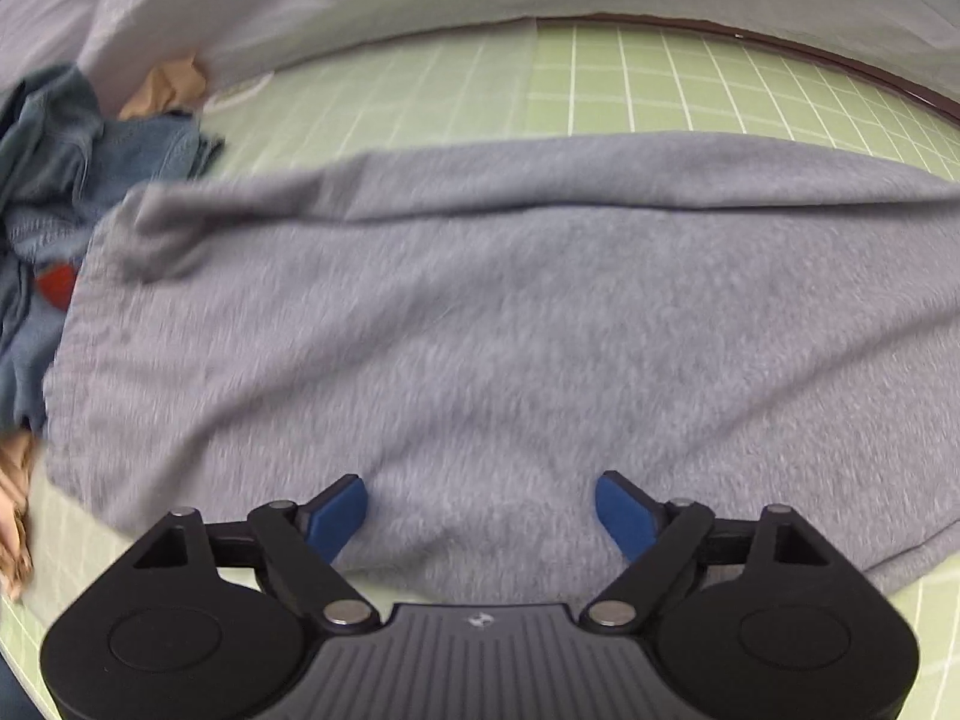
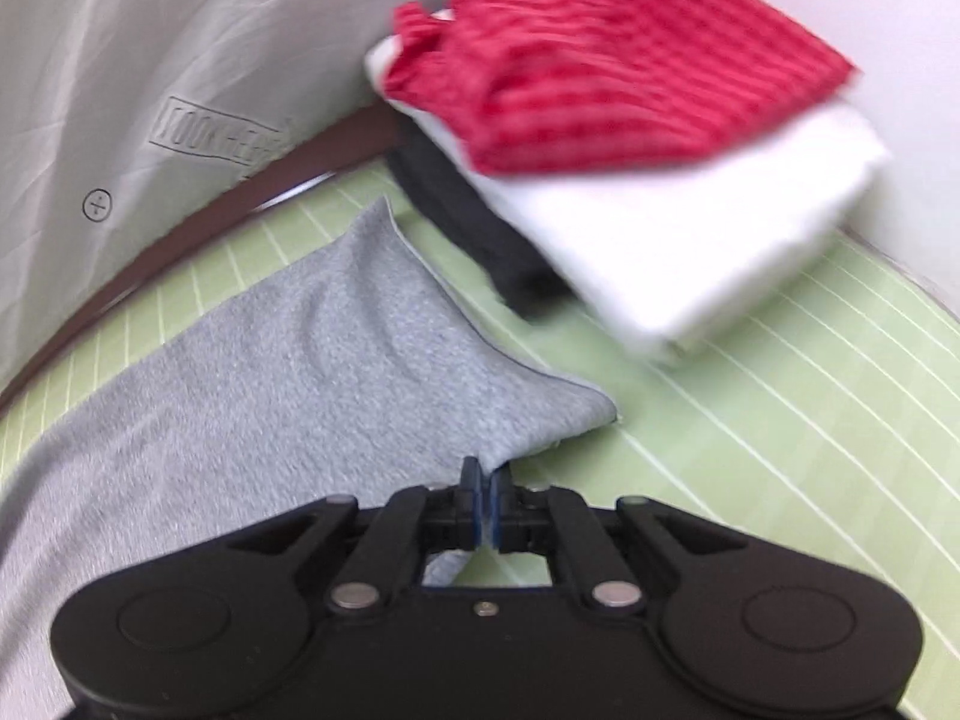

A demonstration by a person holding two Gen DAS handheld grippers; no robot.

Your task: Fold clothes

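Observation:
A grey garment (image 1: 480,324) lies spread across the green grid mat (image 1: 690,84), with its far edge folded over. My left gripper (image 1: 480,513) is open and empty, its blue fingertips (image 1: 339,513) over the garment's near edge. In the right wrist view the same grey garment (image 2: 288,372) runs to the left, and my right gripper (image 2: 483,471) is shut on its near corner, holding it just above the mat (image 2: 750,432).
A pile of blue denim clothes (image 1: 66,180) with tan cloth lies at the left. A stack of folded clothes, red (image 2: 612,66) on white (image 2: 690,240) on dark, sits at the back right. White sheeting (image 2: 150,60) hangs behind the table edge.

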